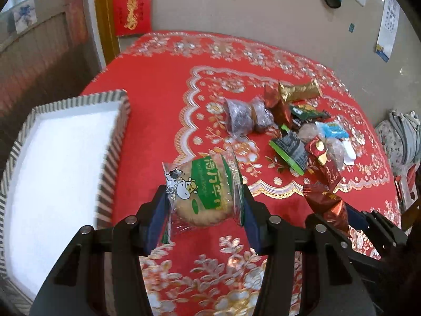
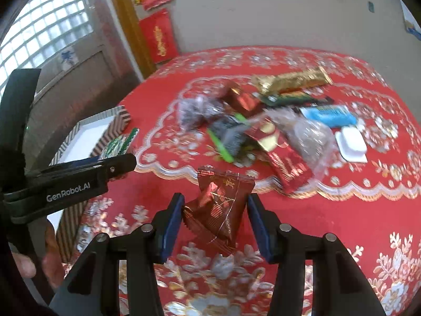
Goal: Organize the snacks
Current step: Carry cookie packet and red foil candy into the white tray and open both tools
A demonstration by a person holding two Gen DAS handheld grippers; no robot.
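My left gripper [image 1: 205, 202] is shut on a round biscuit in a clear and green wrapper [image 1: 202, 189], held above the red tablecloth just right of the striped box [image 1: 115, 142]. My right gripper [image 2: 214, 210] is shut on a dark red foil snack packet [image 2: 221, 205], also held above the cloth; it shows at the right of the left wrist view [image 1: 329, 205]. The left gripper shows from the side at the left of the right wrist view [image 2: 115, 166]. A pile of snacks [image 1: 289, 121] lies further back on the table, also seen in the right wrist view [image 2: 263, 126].
The striped box has a white inside [image 1: 58, 163] and sits at the table's left edge. The pile holds a gold bar [image 2: 292, 79], a blue packet [image 2: 329, 115], a white tub [image 2: 351, 142] and clear-wrapped cakes [image 1: 244, 115]. A wall and a wooden door frame [image 1: 105, 18] stand behind the table.
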